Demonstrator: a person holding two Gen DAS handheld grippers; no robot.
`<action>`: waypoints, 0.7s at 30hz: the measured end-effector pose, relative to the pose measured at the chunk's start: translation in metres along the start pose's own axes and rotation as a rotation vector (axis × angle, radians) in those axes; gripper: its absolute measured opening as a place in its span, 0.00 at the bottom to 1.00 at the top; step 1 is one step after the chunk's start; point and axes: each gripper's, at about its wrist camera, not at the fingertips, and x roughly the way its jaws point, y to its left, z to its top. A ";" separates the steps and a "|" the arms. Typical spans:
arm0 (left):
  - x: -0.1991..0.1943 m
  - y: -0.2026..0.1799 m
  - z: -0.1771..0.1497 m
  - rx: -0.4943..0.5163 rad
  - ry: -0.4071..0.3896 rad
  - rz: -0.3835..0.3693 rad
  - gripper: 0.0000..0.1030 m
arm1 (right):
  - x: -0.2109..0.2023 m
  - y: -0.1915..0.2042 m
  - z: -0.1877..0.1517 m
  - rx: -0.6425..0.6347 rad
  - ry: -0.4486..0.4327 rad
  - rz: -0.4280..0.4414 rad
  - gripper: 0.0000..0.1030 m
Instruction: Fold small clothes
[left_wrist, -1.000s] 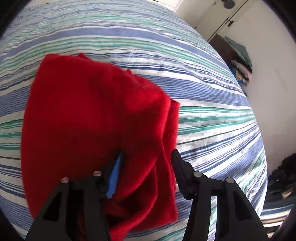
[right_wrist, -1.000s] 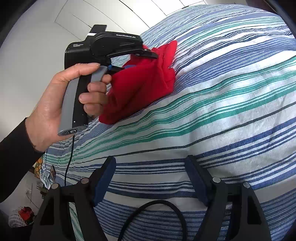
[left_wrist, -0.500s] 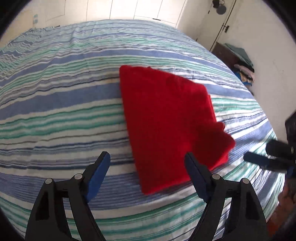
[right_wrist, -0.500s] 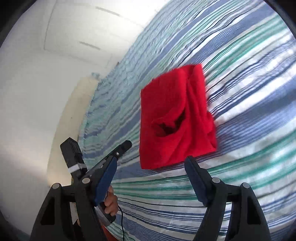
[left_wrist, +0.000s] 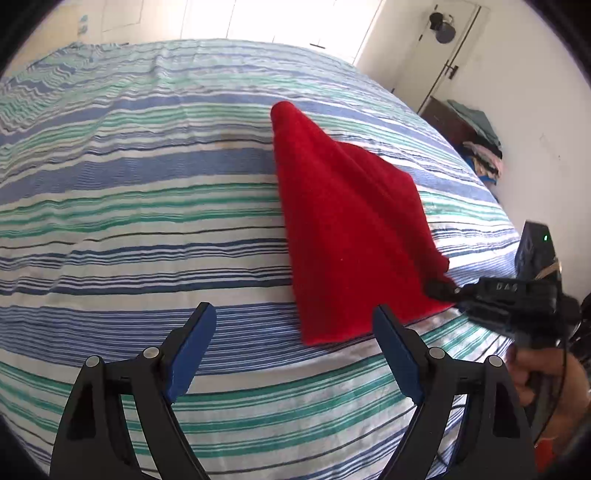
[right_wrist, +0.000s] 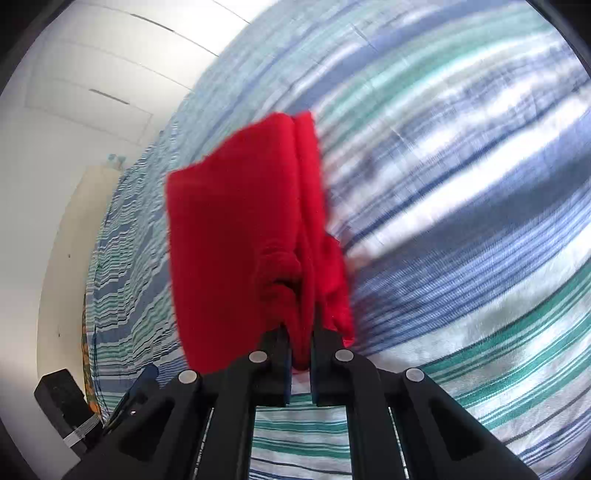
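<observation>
A red folded garment (left_wrist: 351, 229) lies on a bed (left_wrist: 147, 221) covered with a blue, green and white striped sheet, toward the bed's right side and closer to its near edge than its far one. In the left wrist view the left gripper (left_wrist: 295, 354) hangs above the sheet with its blue-padded jaws spread wide and nothing between them; the garment sits just ahead and to the right of it. At the right edge of that view the right gripper (left_wrist: 439, 290) reaches in from the side, its black tip meeting the garment's near right corner, with the hand (left_wrist: 535, 373) holding it partly visible below. The right wrist view shows what the other cannot: the right gripper (right_wrist: 301, 363) is pinched narrow on a bunched red fold of the garment (right_wrist: 236, 236), cloth squeezed between the two jaws. This view is blurred. The left wrist view alone shows a pile of clothes (left_wrist: 480, 155) on dark furniture by the far wall
</observation>
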 end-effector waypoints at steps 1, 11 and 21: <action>0.002 -0.003 0.001 -0.008 -0.008 -0.012 0.85 | 0.003 -0.006 -0.001 0.017 -0.003 0.011 0.07; 0.057 -0.027 0.008 0.066 0.047 0.011 0.84 | -0.052 0.049 0.057 -0.305 -0.151 -0.070 0.52; 0.070 -0.035 0.000 0.089 0.086 0.005 0.85 | 0.041 0.065 0.140 -0.273 -0.008 -0.123 0.04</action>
